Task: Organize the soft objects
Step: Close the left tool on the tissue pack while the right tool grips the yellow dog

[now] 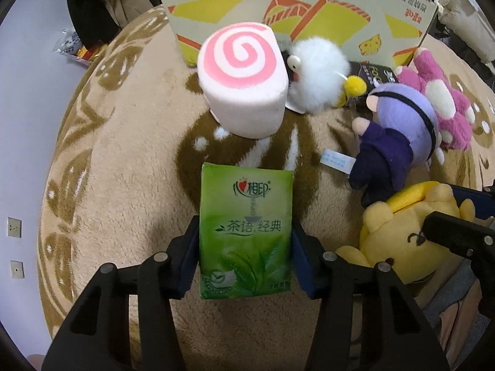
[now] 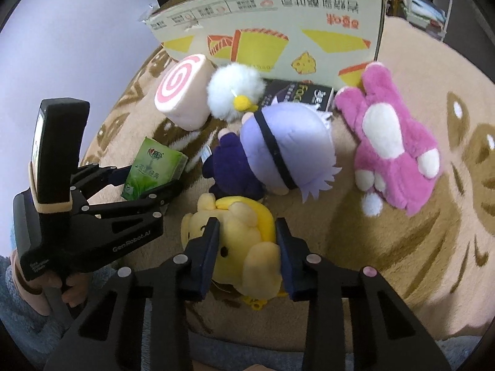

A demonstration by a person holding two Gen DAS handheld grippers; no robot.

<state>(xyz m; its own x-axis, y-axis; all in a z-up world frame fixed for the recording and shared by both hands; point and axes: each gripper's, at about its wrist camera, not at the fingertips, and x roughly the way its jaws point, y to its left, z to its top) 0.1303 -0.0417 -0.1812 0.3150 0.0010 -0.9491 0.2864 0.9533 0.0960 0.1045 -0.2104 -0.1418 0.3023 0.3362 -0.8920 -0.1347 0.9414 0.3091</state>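
Observation:
My left gripper (image 1: 245, 225) is shut on a green tissue pack (image 1: 246, 235), held over the rug; the pack also shows in the right wrist view (image 2: 153, 170). My right gripper (image 2: 246, 228) is shut on a yellow bear plush (image 2: 244, 244), which also shows in the left wrist view (image 1: 405, 232). Beyond lie a pink swirl roll cushion (image 1: 244, 77), a white fluffy plush (image 1: 318, 74), a purple-haired doll (image 2: 278, 151) and a pink plush (image 2: 393, 142).
A printed cardboard box (image 2: 272, 31) stands at the back of the beige patterned rug (image 1: 123, 160). A dark packet (image 2: 297, 92) lies between the plushes and the box. A purple wall is at left.

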